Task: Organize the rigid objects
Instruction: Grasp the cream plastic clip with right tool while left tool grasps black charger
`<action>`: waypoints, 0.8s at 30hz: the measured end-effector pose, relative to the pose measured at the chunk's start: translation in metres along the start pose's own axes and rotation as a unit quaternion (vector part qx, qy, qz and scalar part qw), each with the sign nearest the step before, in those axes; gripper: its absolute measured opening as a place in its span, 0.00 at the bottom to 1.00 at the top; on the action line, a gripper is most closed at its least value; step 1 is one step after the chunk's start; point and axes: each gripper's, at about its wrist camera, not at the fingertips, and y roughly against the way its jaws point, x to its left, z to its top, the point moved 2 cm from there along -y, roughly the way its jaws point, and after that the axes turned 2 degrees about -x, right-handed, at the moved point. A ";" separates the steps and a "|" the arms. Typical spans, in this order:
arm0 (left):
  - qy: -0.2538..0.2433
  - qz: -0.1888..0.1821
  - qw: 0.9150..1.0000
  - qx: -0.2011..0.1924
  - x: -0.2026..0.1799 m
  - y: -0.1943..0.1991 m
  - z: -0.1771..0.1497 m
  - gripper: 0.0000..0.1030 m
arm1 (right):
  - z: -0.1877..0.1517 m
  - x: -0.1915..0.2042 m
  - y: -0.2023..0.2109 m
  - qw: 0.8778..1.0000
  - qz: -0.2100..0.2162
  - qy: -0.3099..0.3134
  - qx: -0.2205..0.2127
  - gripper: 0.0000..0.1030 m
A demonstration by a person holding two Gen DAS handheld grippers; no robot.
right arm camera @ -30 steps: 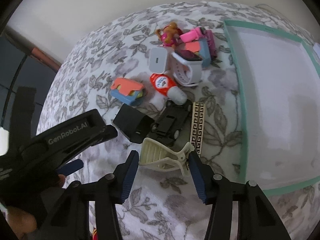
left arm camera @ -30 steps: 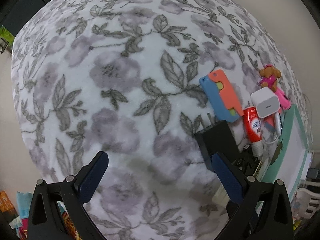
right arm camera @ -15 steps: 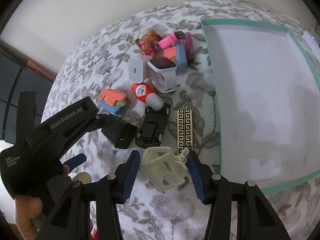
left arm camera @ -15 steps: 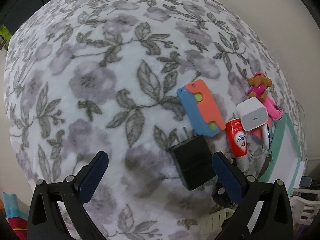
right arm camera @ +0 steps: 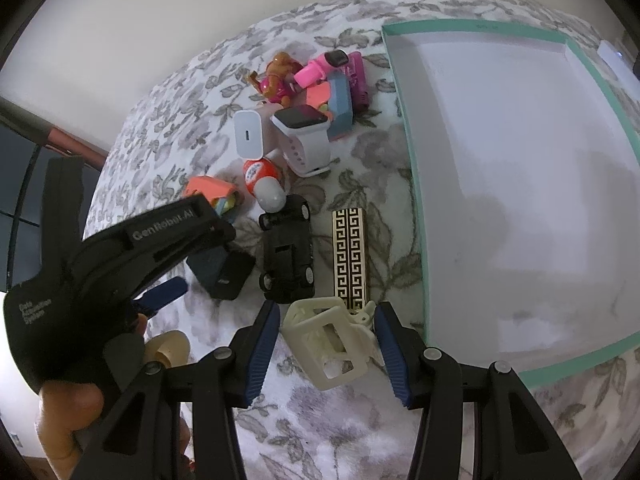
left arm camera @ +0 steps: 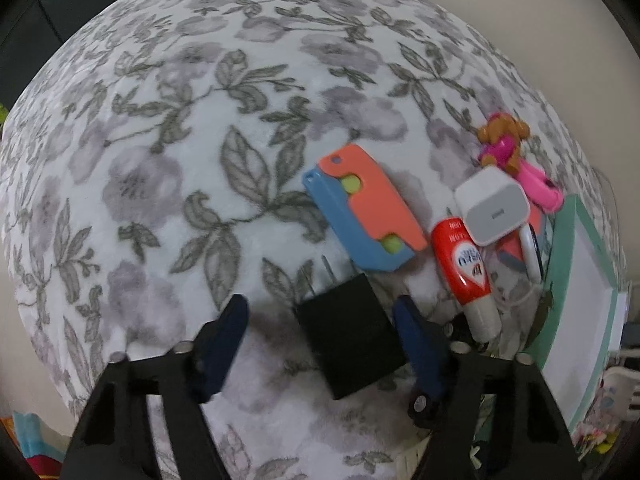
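A black charger plug (left arm camera: 348, 344) lies on the flowered blanket between the fingers of my left gripper (left arm camera: 320, 312). Its jaws are closing; the right pad is close to the plug and the left pad still stands apart from it. In the right wrist view the same plug (right arm camera: 230, 276) sits under the left gripper's black body. My right gripper (right arm camera: 326, 312) is shut on a cream hair claw clip (right arm camera: 328, 340), which overlaps the near end of a gold-and-black patterned strip (right arm camera: 350, 256). A teal-rimmed white tray (right arm camera: 416, 200) lies to the right.
Beyond the plug lie an orange-and-blue folding toy (left arm camera: 360, 212), a red glue tube (left arm camera: 464, 264), a white charger cube (left arm camera: 492, 208), a toy dog (left arm camera: 500, 140), a black toy car (right arm camera: 286, 256) and a white smartwatch (right arm camera: 304, 136). A person's hand (right arm camera: 68, 408) holds the left gripper.
My left gripper has moved toward the pile so the black plug now lies between its fingers, and its jaws have narrowed. The cream clip has tilted in the right gripper.
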 end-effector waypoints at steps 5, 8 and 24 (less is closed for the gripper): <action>-0.038 0.036 0.999 0.006 -0.026 -0.012 -0.004 0.48 | -0.004 -0.004 -0.003 1.000 -0.009 0.001 0.005 0.51; -0.041 0.033 0.999 0.006 -0.034 -0.014 -0.002 0.41 | -0.006 -0.006 -0.006 1.000 -0.012 0.000 0.012 0.51; -0.078 0.058 0.994 0.051 -0.096 -0.035 -0.004 0.41 | -0.013 0.002 -0.022 0.997 -0.055 0.042 0.032 0.50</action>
